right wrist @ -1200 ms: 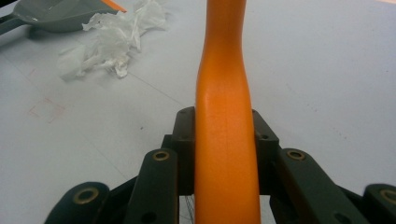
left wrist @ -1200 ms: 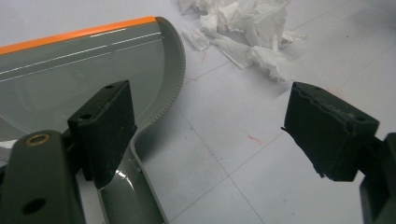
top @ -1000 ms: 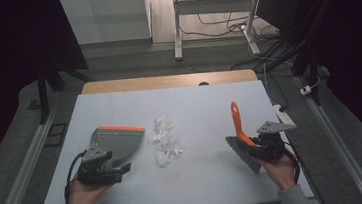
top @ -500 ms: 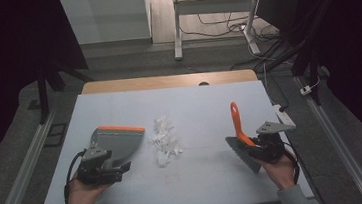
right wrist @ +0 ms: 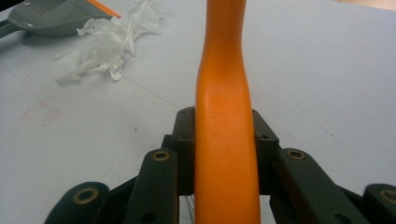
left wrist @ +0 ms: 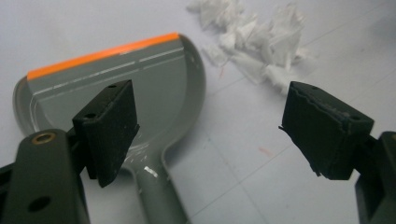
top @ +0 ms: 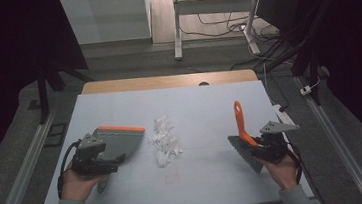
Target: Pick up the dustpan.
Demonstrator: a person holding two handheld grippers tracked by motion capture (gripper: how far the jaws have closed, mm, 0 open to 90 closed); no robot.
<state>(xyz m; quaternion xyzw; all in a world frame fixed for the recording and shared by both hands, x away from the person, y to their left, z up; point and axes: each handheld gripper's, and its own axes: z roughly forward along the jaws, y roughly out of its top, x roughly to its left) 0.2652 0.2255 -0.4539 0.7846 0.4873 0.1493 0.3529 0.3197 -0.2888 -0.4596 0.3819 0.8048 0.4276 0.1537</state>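
Bench (top: 209,104): pale grey surface with a wooden strip along the far edge. A heap of shredded white paper (top: 165,140) lies near its middle, with a faint red square mark on the surface just on the person's side of it.

Left tongs (left wrist: 205,126): jaws stand wide apart with nothing between them. In the left gripper view the grey dustpan (left wrist: 126,88) lies flat on the bench under and beyond the left-hand jaw, its orange lip turned away from the person and its handle running back toward the camera; the paper heap (left wrist: 252,37) sits beyond the right-hand jaw. In the high view the left tongs (top: 110,162) hover over the handle end of the dustpan (top: 120,139), which rests just left of the paper. Whether any part of the tongs touches the handle cannot be told.

Right tongs (right wrist: 224,135): jaws closed on the orange handle of a brush (right wrist: 225,93), which rises steeply between them. In the high view the right tongs (top: 252,148) hold the brush (top: 241,126) right of the paper and well apart from it, handle up, dark bristle head (top: 244,152) low toward the bench.

Change from the earlier frames: none of note. Dustpan, paper and brush lie as they did a second ago, and both hands keep their stations.
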